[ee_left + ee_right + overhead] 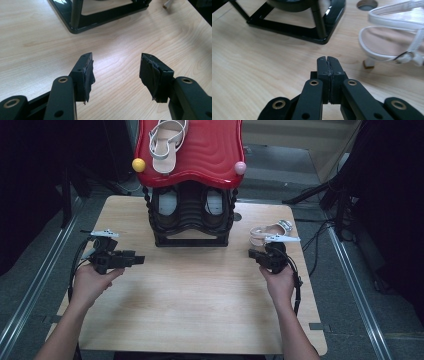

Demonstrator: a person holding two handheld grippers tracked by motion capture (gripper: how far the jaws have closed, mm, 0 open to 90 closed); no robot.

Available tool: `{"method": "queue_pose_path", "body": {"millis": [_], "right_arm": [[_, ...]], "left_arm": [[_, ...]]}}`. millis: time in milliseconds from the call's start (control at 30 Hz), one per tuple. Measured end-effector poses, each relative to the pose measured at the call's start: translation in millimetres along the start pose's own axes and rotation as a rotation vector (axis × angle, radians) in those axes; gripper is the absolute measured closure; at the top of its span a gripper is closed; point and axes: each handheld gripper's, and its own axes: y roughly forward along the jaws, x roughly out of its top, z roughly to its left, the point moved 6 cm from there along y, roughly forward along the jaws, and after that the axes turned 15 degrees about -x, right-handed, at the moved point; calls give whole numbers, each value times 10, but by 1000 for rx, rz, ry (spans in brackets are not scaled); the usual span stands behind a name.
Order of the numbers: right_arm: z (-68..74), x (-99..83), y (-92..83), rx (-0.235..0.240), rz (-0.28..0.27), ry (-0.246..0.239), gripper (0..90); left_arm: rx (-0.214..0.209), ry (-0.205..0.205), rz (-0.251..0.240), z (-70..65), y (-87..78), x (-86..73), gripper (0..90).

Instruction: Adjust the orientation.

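1. Overhead, I see the wooden table [200, 300] with a two-tier shoe rack [190, 215] standing at its 12 o'clock edge; the red top shelf [210, 155] carries one white sandal [167, 142], and a dark pair of shoes [192, 205] sits on the lower tier.

2. Second in size, the loose white sandal [272, 232] lies on the table at about 2 o'clock, well apart from the rack's base and just beyond my right gripper [261, 254]. In the right gripper view the same sandal [392, 42] rests flat at 2 o'clock of the jaws, near them but not touching, its heel tip on the wood.

3. My right gripper [328, 66] has its jaws pressed together with nothing between them. It points toward the rack's black base frame [294, 27], with the sandal off to one side.

4. My left gripper [136, 260] hangs low over the table at 9 o'clock, jaws standing wide and empty. In the left gripper view [116, 72] only bare wood lies between the pads, with a corner of the rack base [77, 27] at 11 o'clock.

5. By my reading, the job of shelving the pair is about half done: one sandal is up on the red shelf, its mate is on the table and ungripped. What remains, as I judge it, is to open the right jaws, take the sandal by a strap or sole edge, and lift it beside the first.
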Motion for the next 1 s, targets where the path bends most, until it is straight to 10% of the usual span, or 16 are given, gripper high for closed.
{"method": "queue_pose_path", "body": {"millis": [1000], "right_arm": [[-45,340,637,-88,30,77,888]], "left_arm": [[-18,-4,10,69,94,-62,460]]}}
